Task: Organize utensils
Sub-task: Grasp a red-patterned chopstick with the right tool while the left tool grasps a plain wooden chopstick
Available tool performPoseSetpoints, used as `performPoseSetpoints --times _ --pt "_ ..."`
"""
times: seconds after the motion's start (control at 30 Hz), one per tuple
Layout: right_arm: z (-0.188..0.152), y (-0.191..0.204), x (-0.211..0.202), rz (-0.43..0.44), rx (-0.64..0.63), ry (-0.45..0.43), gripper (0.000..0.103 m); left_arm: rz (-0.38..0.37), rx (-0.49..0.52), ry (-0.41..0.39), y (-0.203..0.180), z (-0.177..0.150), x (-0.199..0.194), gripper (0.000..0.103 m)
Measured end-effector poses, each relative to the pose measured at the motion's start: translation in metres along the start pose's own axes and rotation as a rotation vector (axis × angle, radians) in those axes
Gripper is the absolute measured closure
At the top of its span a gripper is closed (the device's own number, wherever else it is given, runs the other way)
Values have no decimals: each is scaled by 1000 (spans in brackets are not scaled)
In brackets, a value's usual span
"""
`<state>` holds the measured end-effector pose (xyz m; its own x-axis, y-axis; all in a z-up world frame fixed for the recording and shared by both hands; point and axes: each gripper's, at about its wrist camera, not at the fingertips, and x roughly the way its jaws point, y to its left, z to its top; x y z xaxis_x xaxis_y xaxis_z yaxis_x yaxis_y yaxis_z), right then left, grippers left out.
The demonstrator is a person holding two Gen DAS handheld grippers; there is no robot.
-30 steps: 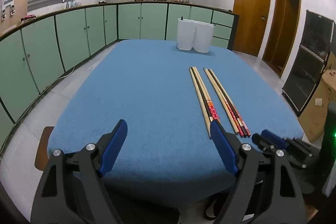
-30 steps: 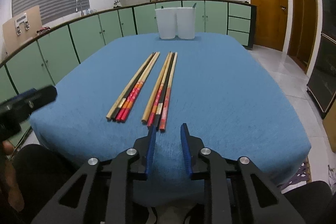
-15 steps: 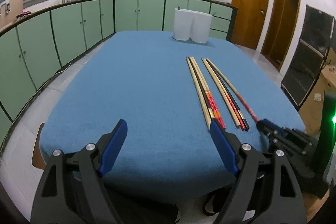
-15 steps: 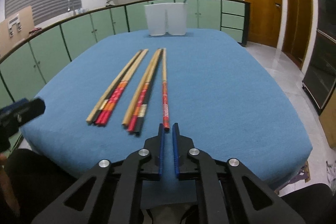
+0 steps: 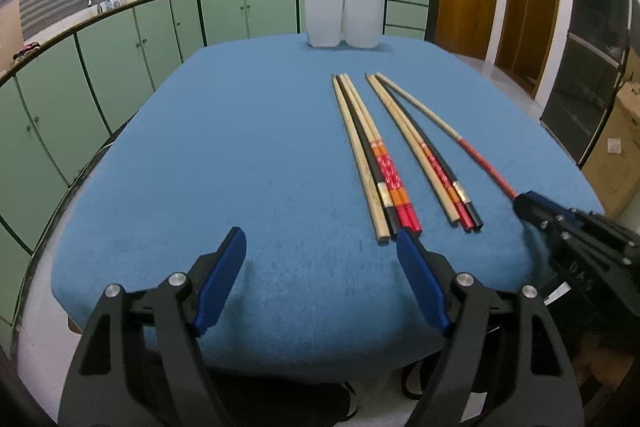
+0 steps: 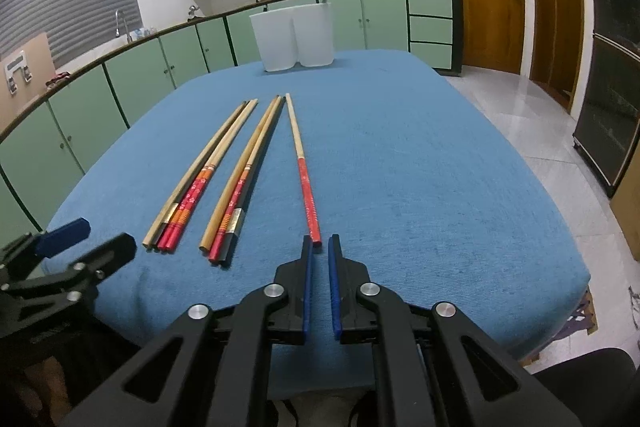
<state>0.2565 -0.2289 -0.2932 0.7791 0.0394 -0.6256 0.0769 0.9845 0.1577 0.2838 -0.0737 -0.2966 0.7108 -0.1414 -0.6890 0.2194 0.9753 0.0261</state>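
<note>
A big blue table (image 6: 400,167) fills the kitchen. Two white tubs (image 6: 294,37) stand at its far end. Two bunches of chopsticks (image 6: 200,183) lie side by side near the front edge. One red-ended chopstick (image 6: 304,171) lies apart to their right. The right gripper (image 6: 318,247) is pinched on its red tip. It should lift slowly and keep the stick level so it does not slip. The left gripper (image 5: 320,247) is wide and holds nothing, near the left bunch.

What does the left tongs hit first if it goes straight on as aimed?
Probably bare blue tablecloth: the open left tongs points down at it. The nearest chopstick bundle lies just right of that line.
</note>
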Motion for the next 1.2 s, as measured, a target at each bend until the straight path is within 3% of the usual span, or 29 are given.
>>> performPoseSetpoints --times 0.17,0.8,1.17,1.2 --pt "0 0 1 4 5 1 95 18 -7 28 3 0 8 30" --pt "2 0 5 4 -1 5 95 10 -38 20 -8 11 19 33" --pt "-1 10 8 -24 -77 -13 94 -37 -33 -9 -9 12 20 88" --pt "-1 10 9 -26 -84 -16 94 -40 -33 -8 -9 12 20 90"
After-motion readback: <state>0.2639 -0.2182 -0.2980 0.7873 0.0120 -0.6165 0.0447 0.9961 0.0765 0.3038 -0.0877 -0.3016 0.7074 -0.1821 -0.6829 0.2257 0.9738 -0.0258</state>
